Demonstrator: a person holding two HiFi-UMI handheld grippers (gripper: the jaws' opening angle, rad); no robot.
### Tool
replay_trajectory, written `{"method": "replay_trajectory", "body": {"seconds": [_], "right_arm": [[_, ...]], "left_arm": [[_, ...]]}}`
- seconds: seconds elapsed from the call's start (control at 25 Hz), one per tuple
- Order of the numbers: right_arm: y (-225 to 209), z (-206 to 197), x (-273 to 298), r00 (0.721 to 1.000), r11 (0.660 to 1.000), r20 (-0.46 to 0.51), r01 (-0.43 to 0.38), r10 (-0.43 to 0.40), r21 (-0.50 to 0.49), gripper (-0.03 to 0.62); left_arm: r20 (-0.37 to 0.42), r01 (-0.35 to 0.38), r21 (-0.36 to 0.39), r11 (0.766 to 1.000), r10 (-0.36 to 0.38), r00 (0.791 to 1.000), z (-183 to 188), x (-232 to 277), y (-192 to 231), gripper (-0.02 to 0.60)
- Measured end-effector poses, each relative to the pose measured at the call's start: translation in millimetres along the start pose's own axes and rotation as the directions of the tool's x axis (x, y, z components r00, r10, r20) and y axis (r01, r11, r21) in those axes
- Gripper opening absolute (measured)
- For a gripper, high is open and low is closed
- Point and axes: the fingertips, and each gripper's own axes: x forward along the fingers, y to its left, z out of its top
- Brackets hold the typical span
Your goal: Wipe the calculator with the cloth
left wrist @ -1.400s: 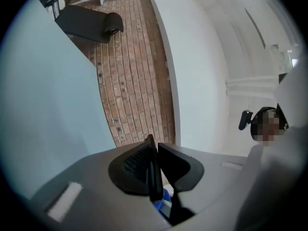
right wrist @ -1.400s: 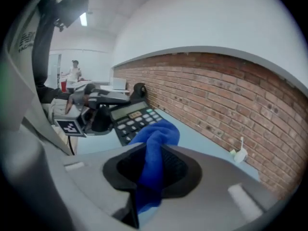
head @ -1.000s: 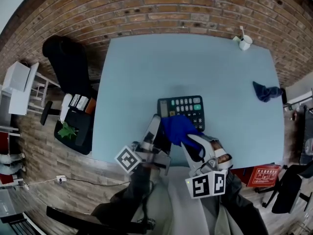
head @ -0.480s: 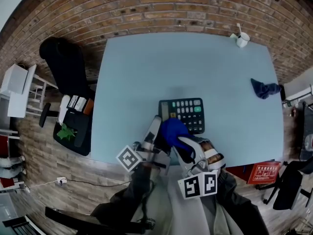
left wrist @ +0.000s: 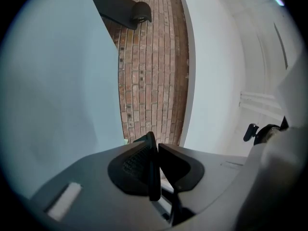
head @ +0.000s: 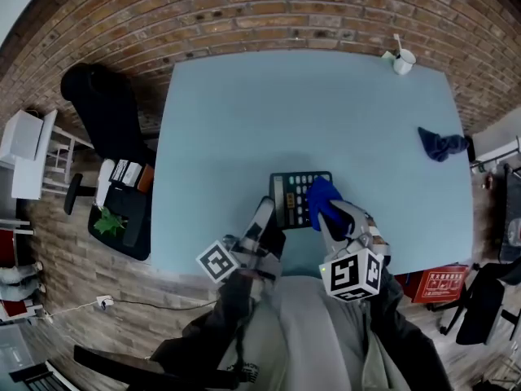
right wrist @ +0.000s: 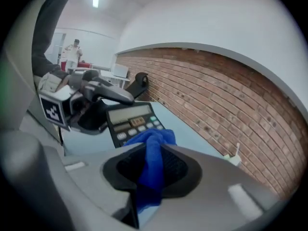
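Head view shows the left gripper [head: 267,212] at the near left corner of the calculator [head: 291,194], which lies on the near part of the table [head: 244,112]. In the left gripper view its fingers are almost together on a thin dark edge; I judge this is the calculator's rim, held steady. To the right, the right gripper [head: 330,216] has its fingers clamped on the blue cloth [head: 321,195]. A second ago the cloth covered the near left part of the calculator; now it sits on the right side. So one wiping stroke has crossed the keys, and the wiping is well under way.
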Motion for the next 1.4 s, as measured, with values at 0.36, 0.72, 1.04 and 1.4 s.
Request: {"method": "replay_trajectory", "body": {"seconds": [0.36,0.72,1.04,1.4], "right_arm": [[14,-29,53,0.994,0.993,-0.043,-0.100,0.103,0.061,0.085],[22,-136,64,0.955,0.926,-0.211,-0.124,0.209,0.357,0.086],[55,-77,92,0.983,0.986,-0.101,-0.142,0.151,0.091,0.085],[-19,-121,67,0.996,0.890,-0.070,0.082,-0.057,0.448,0.143]], "left_arm": [[-0.186,-0.053,0.029,0.998,0.057,0.981,-15,7,56,0.051],[-0.451,-0.076,0.078,0.994,0.103,0.886,-20,26,125,0.051],[-0.493,-0.123,-0.016,0.992,0.099,0.864,-36,33,139,0.052],[-0.315,-0.074,0.161,0.984,0.122,0.941,18,34,119,0.258]]}}
